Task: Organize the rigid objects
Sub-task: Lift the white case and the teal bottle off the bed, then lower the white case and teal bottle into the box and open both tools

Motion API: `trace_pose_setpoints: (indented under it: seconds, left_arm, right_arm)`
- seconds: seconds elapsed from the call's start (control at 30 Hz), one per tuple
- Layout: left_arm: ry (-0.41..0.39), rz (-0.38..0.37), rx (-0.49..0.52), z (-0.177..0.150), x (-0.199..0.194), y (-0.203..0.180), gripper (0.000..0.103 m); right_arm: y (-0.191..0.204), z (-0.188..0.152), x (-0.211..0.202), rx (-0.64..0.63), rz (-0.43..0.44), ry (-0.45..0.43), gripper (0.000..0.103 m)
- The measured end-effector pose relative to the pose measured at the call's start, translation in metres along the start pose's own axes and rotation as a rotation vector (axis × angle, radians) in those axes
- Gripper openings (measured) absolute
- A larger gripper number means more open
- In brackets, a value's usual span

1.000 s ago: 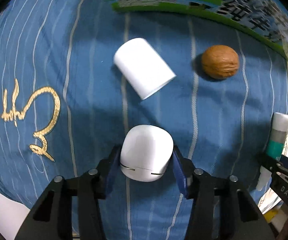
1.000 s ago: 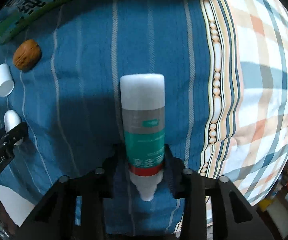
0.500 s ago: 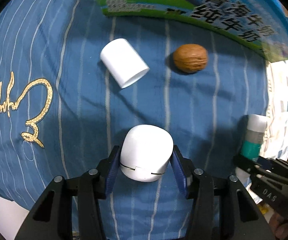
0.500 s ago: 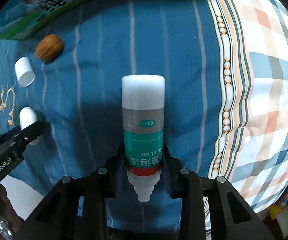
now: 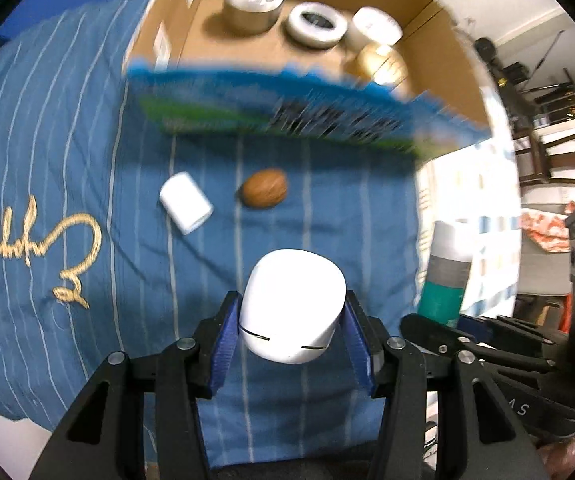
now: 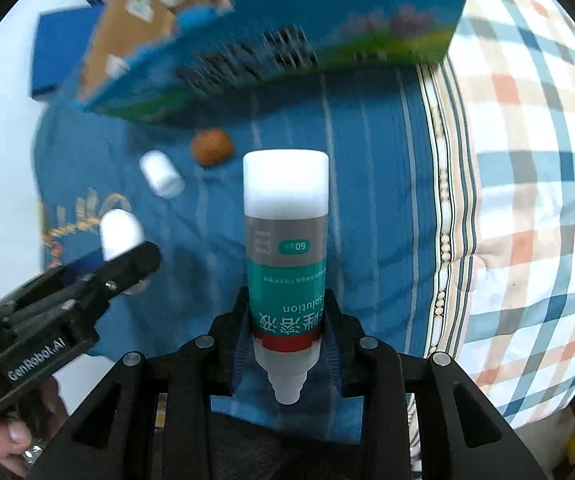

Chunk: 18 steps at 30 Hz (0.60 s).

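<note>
**Colours in your view**

You see a white rounded case (image 5: 293,304) between blue-padded black fingers (image 5: 223,338), a brown walnut (image 5: 265,193), and a white cap (image 5: 185,203) on blue white-striped cloth (image 5: 67,140) with gold script. Your bottle (image 6: 285,240) is white, grey, teal and red; beside it, plaid bedding (image 6: 527,160).

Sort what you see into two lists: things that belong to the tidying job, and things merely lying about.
Belonging to the job:
white case in the left tongs
solution bottle in the right tongs
white cap
walnut
cardboard box

Lying about:
blue striped cloth
checked quilt
</note>
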<state>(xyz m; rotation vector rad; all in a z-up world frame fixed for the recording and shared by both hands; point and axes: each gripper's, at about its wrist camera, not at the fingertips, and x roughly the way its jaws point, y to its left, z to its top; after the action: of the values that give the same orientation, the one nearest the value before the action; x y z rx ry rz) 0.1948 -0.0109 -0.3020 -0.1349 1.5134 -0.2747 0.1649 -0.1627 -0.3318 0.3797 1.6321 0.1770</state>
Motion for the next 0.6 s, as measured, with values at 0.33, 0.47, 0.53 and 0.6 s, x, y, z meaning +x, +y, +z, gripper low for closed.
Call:
trace_pose_setpoints:
  seconds: [0.33, 0.47, 0.53, 0.6]
  left_arm:
    - [-0.176, -0.026, 0.035, 0.080, -0.075, -0.001, 0.047]
    - [-0.196, -0.010, 0.028, 0.115, -0.075, 0.004, 0.047]
    - [-0.192, -0.007, 0.019, 0.134, -0.072, 0.007, 0.047]
    - [-0.192, 0.008, 0.019, 0.147, -0.067, 0.009, 0.047]
  right_arm:
    - [0.038, 0.059, -0.093, -0.062, 0.057, -0.180, 0.034]
    - [0.042, 0.093, -0.108, -0.063, 0.012, -0.234, 0.035]
    - [0.039, 0.118, -0.112, -0.053, -0.035, -0.254, 0.034]
    - [0.033, 0.142, -0.115, -0.044, -0.086, -0.262, 0.034]
